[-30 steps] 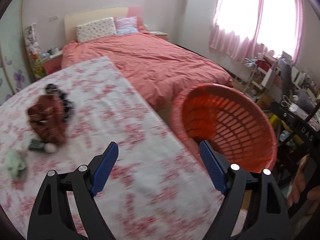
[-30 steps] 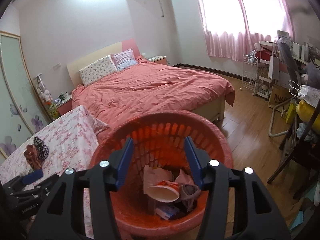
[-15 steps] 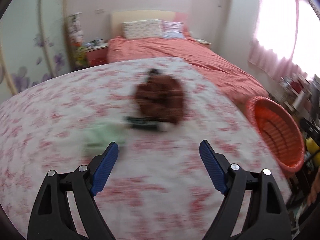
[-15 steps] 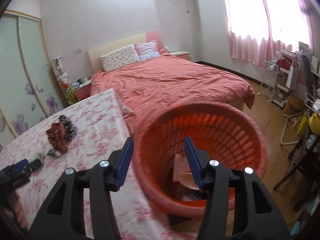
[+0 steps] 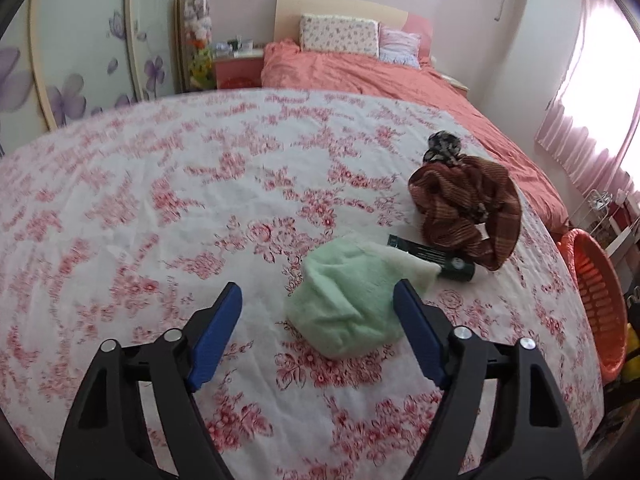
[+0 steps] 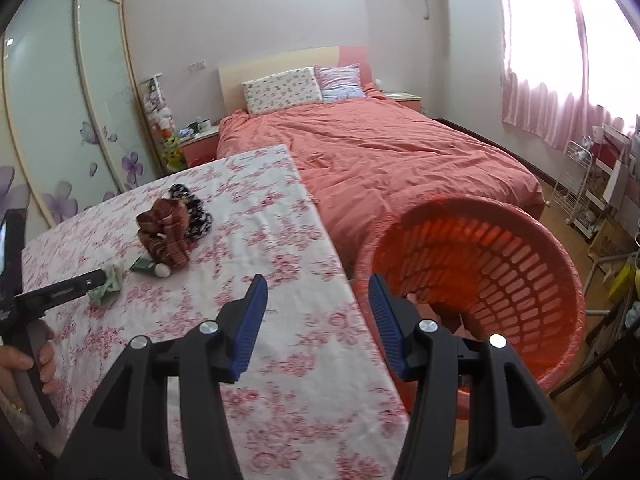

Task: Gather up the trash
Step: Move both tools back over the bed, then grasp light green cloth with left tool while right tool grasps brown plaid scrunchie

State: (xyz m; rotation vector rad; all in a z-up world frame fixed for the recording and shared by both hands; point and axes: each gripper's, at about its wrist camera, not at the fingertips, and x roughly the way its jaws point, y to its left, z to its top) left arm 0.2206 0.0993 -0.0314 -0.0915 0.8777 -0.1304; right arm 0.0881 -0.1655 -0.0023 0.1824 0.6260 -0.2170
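A crumpled pale green cloth (image 5: 346, 300) lies on the floral tablecloth (image 5: 160, 216), partly between my left gripper's fingertips. My left gripper (image 5: 318, 300) is open just above it. A dark green tube (image 5: 432, 258) lies behind the cloth, beside a brown striped cloth (image 5: 468, 208) and a black patterned cloth (image 5: 442, 146). My right gripper (image 6: 316, 288) is open and empty over the table's right edge, next to the orange plastic basket (image 6: 500, 264). The right wrist view also shows the green cloth (image 6: 108, 280), the brown cloth (image 6: 166, 230) and the left gripper (image 6: 60, 290).
A bed with a coral cover (image 6: 392, 160) stands behind the table. The orange basket (image 5: 596, 292) sits off the table's right edge. A wardrobe with flower decals (image 6: 60, 120) is at the left. Shelves and clutter (image 6: 600, 184) stand under the pink-curtained window.
My left gripper swung left from the basket and closed in on the green cloth. My right gripper moved left from over the basket to the table's edge.
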